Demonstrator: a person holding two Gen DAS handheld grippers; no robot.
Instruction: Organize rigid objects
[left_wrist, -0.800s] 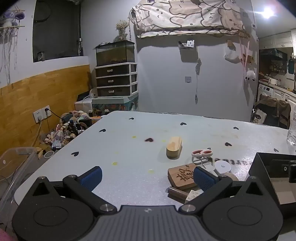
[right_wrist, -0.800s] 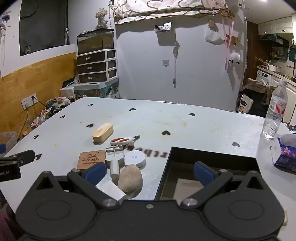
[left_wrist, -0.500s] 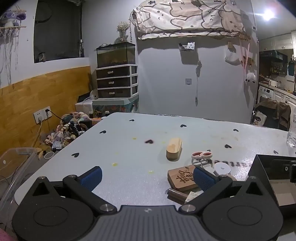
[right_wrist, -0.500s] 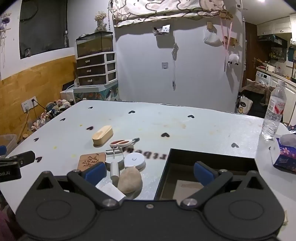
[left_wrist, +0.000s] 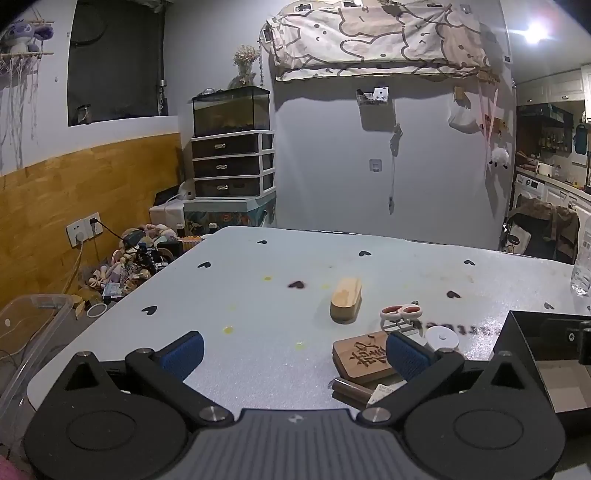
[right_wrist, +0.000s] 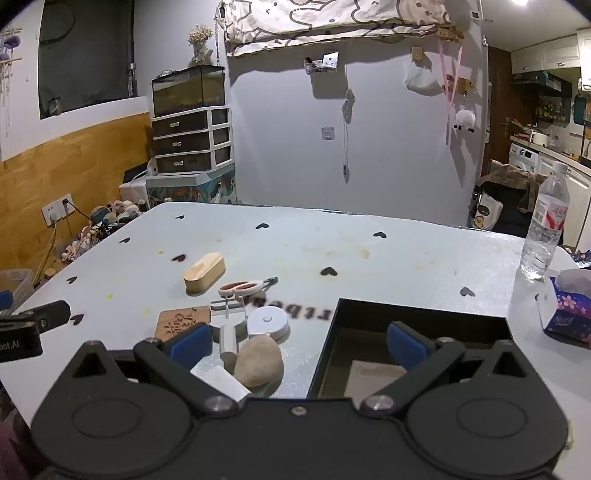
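While hovering over the near edge of the table (left_wrist: 258, 288), kept the left gripper (left_wrist: 293, 350) spread wide with nothing between the jaws; found the carved wooden coaster (left_wrist: 364, 356) just beside its right finger. Held the right gripper (right_wrist: 295, 338) equally spread and empty, above the stone (right_wrist: 258, 362) and the near-left corner of the black box (right_wrist: 421, 325). Saw the tape measure (right_wrist: 267, 322), scissors (right_wrist: 242, 287) and wooden block (right_wrist: 204, 272) clustered left of the box. Noted a water bottle (right_wrist: 545, 229) and tissue pack (right_wrist: 567, 310) well apart, right.
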